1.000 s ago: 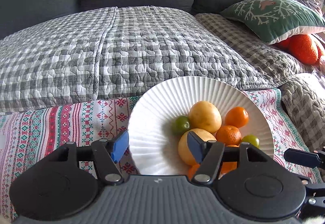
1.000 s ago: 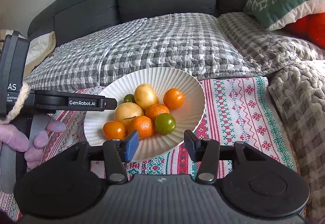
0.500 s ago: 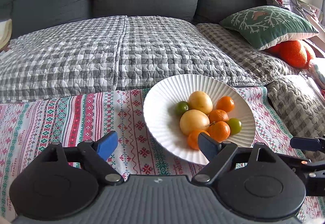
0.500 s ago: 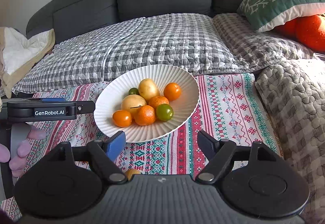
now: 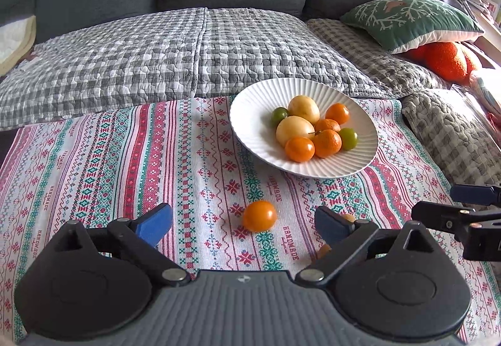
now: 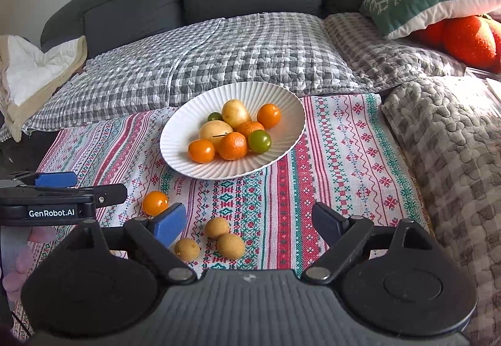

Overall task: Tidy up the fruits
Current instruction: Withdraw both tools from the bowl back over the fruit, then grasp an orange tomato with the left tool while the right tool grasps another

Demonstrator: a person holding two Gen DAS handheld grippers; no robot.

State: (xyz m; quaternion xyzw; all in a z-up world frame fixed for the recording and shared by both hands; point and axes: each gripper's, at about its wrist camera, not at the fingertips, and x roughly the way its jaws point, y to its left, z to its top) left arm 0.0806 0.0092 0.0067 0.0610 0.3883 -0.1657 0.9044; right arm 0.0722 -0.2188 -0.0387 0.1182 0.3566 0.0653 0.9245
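A white ribbed plate [image 5: 250,101] [image 6: 281,95] on the patterned cloth holds several fruits: yellow, orange and green ones. One orange fruit [image 5: 260,216] [image 6: 155,202] lies loose on the cloth, level with my left gripper's [image 5: 244,222] fingertips. That gripper's jaws are opening wide, and its pads do not touch the fruit. Three small tan fruits [image 6: 216,227] lie on the cloth in front of my right gripper [image 6: 249,222], whose jaws are opening too and press on nothing. The left gripper shows at the left of the right wrist view, held by a hand.
A grey checked quilt [image 5: 175,48] covers the dark sofa behind the plate. A green pillow [image 5: 410,20] and orange plush things [image 5: 444,54] lie at the right. A grey knit blanket [image 6: 447,142] borders the cloth on the right.
Both grippers have pulled back from the plate and opened wider. The loose orange fruit and the tan fruits have come into view on the cloth.
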